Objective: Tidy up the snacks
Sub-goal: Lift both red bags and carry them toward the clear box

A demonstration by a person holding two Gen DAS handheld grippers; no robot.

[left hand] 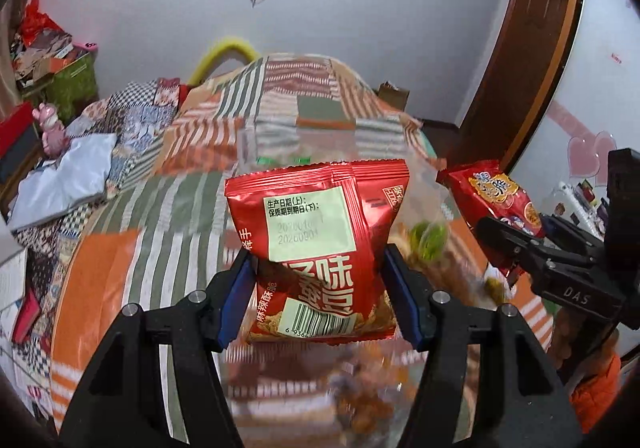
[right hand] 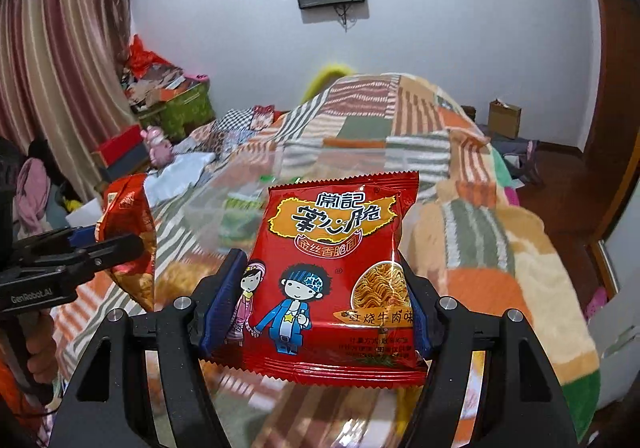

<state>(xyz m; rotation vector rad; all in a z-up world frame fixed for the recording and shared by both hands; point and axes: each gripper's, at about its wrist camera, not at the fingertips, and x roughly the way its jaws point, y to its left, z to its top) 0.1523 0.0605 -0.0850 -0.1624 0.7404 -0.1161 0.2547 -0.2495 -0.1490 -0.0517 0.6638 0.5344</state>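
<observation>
Both packets up in the air over the striped bedspread! Left gripper clamped on a red bean snack bag, right gripper clamped on a red noodle snack bag. A clear container, blurred, below. Neither bag put away yet; sorting apparently midway, more snacks blurred underneath.

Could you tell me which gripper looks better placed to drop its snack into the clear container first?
Probably the left gripper: its red snack packet hangs over the clear container, while the right gripper holds its noodle packet slightly further back.
</observation>
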